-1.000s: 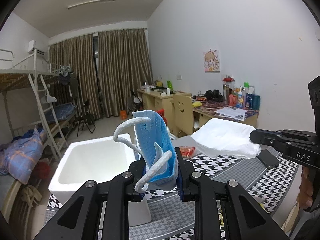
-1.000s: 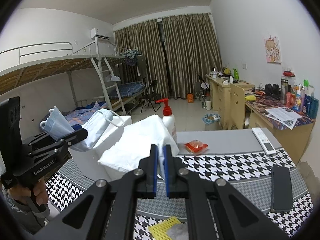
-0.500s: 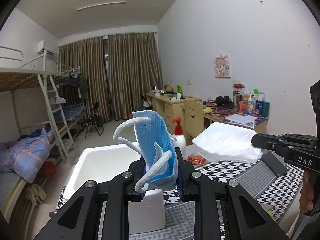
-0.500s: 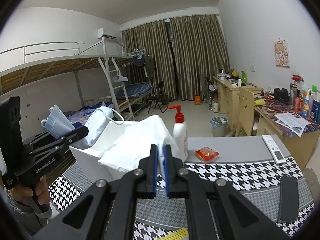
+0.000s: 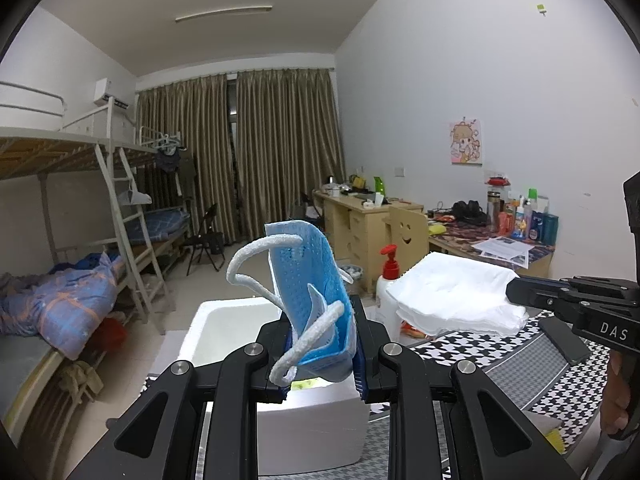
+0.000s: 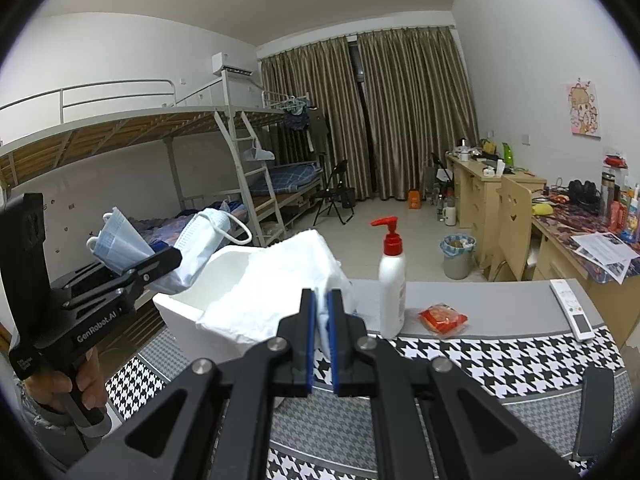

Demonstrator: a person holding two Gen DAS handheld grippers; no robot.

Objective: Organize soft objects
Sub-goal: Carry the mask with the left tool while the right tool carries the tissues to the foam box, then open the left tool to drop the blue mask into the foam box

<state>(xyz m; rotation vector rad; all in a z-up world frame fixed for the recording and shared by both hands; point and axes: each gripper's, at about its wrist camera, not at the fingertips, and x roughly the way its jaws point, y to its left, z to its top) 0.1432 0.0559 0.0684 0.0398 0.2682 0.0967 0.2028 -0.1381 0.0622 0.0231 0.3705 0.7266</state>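
My left gripper [image 5: 322,344] is shut on a blue face mask [image 5: 310,280] with white ear loops, held upright above the white foam box [image 5: 248,332]. It also shows in the right wrist view [image 6: 160,260], holding masks [image 6: 120,244] left of the box [image 6: 192,304]. My right gripper [image 6: 321,320] is shut on a folded white cloth [image 6: 272,284], held in the air beside the box's right edge. In the left wrist view the cloth [image 5: 452,296] hangs from the right gripper [image 5: 516,292] at the right.
A white pump bottle [image 6: 392,280] with a red top, a red snack packet [image 6: 442,317], a white remote [image 6: 572,308] and a black phone [image 6: 596,412] lie on the houndstooth table [image 6: 480,360]. A bunk bed [image 6: 140,152] and desks [image 6: 492,192] stand behind.
Both grippers have risen and tilted up with their loads; the box and table sit lower in both views. Both grips are unchanged.
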